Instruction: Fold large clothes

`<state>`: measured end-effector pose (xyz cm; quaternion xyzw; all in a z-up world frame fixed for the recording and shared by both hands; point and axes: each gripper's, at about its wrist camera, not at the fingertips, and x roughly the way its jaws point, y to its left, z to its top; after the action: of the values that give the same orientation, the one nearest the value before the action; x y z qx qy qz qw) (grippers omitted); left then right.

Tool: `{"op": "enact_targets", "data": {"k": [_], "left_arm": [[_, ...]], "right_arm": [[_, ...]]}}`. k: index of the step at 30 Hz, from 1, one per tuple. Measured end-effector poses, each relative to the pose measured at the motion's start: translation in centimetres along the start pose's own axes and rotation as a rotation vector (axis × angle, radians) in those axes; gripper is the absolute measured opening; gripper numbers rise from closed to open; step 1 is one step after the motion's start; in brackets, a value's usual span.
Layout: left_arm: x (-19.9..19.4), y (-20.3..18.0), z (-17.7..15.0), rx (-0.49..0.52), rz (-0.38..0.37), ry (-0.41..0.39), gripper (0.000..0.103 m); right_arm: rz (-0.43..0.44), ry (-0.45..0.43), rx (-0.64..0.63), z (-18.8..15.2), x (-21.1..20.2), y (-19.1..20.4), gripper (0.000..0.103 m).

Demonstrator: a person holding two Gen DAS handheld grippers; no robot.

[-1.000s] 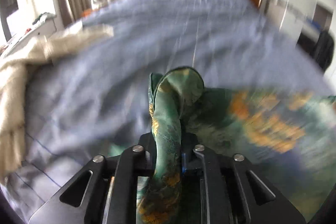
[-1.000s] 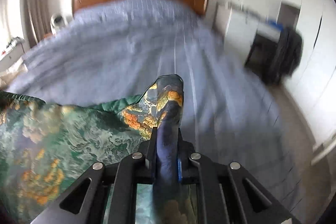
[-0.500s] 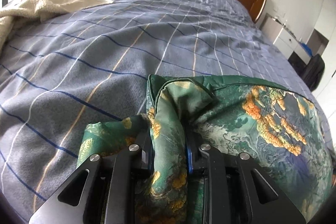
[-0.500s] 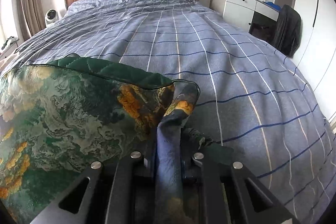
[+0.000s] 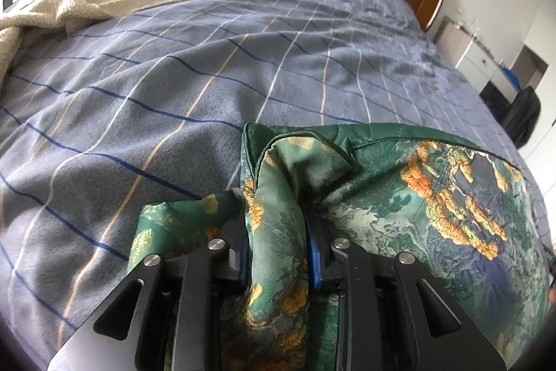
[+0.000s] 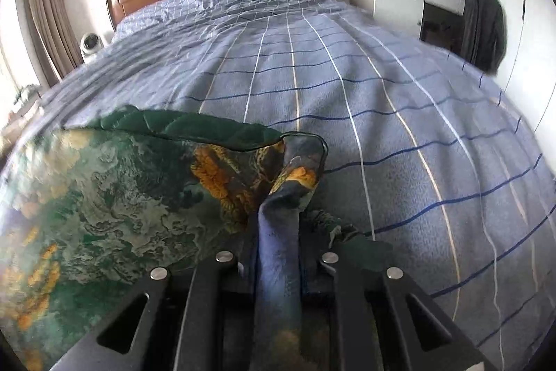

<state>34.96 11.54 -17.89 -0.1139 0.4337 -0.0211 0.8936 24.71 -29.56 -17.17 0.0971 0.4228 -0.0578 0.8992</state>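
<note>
On the bed's blue checked blanket [image 5: 194, 86], green and orange patterned garment [image 5: 434, 197] spread between both tools, left tool [image 5: 278, 252] with jaws just easing apart around a bunched corner, right tool [image 6: 278, 249] pinching the opposite corner, cream throw [image 5: 69, 6] far left.

Soft daylight, fisheye warp, blurred edges

Two black grippers w/ shiny screws

The left gripper [image 5: 278, 252] is black metal w/ four round silver screws in a row, blue pads on the inner sides of its fingers, & triangle holes cut in the outer arms. The right gripper [image 6: 278, 252] looks the same: black, four silver screws, triangle holes.
</note>
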Motion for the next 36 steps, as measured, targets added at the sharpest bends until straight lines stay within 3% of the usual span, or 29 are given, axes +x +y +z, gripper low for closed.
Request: {"op": "enact_targets", "data": {"k": [2,3,4,5,7,9,12,14,16,17,18,20,21,23,28,31,34,36], "left_arm": [[-1.1,-0.4,1.2,0.01,0.061,0.051,0.047],[-2.3,-0.6,1.9,0.003,0.095,0.059,0.061],[-3.7,-0.5,2.2,-0.011,0.093,0.041,0.064],[-5.5,-0.4,2.4,-0.03,0.069,0.004,0.066],[-9.4,-0.4,2.6,-0.045,-0.014,-0.086,0.088],[-12.2,-1.2,2.3,-0.01,-0.031,-0.18,0.1],[-11.8,-2.9,1.2,0.092,-0.05,-0.175,0.1],[-9.8,-3.0,0.0,0.142,-0.016,-0.142,0.1],[-7.1,-2.1,-1.4,0.159,0.051,-0.096,0.1],[-5.5,-1.0,-2.2,0.156,0.091,-0.067,0.101],[-4.5,0.1,-2.8,0.134,0.086,-0.051,0.102],[-3.5,4.1,-3.8,-0.064,-0.053,-0.04,0.102],[-3.4,5.3,-3.8,-0.14,-0.085,-0.044,0.102],[-3.4,5.1,-3.6,-0.127,-0.075,-0.035,0.102],[-6.1,3.6,-3.7,-0.064,-0.03,-0.042,0.1],[-10.6,2.1,-4.6,0.011,-0.008,-0.137,0.099],[-14.0,-1.2,-4.6,0.099,-0.057,-0.202,0.1],[-15.1,-4.8,-4.0,0.167,-0.135,-0.205,0.101]], "right_arm": [[0.071,0.058,0.063,1.0,-0.2,-1.6,0.021],[0.091,0.083,0.09,1.5,-0.5,-2.3,0.032],[0.088,0.083,0.119,2.3,-1.5,-3.1,0.045],[0.08,0.047,0.13,3.0,-3.2,-3.8,0.049],[0.08,-0.023,0.092,3.9,-6.4,-4.0,0.05],[0.099,-0.081,0.008,4.4,-9.8,-3.0,0.05],[0.228,-0.114,-0.053,3.7,-12.5,-0.5,0.054],[0.325,-0.113,-0.085,2.1,-12.6,1.1,0.058],[0.323,-0.09,-0.146,-0.1,-11.0,2.3,0.058],[0.266,-0.049,-0.178,-1.6,-9.1,2.4,0.058],[0.219,-0.013,-0.192,-3.0,-7.1,1.9,0.057],[0.286,-0.059,-0.145,-4.8,-5.7,0.1,0.056],[0.317,-0.076,-0.086,-5.1,-5.4,-0.8,0.054],[0.308,-0.074,-0.074,-5.1,-5.2,-0.8,0.054],[0.321,-0.073,-0.072,-5.1,-5.1,-0.9,0.054],[0.301,-0.075,-0.087,-5.1,-5.1,-0.9,0.054],[0.28,-0.068,-0.101,-5.0,-5.0,-0.4,0.054],[0.27,-0.065,-0.108,-5.0,-5.0,-0.2,0.054]]}}
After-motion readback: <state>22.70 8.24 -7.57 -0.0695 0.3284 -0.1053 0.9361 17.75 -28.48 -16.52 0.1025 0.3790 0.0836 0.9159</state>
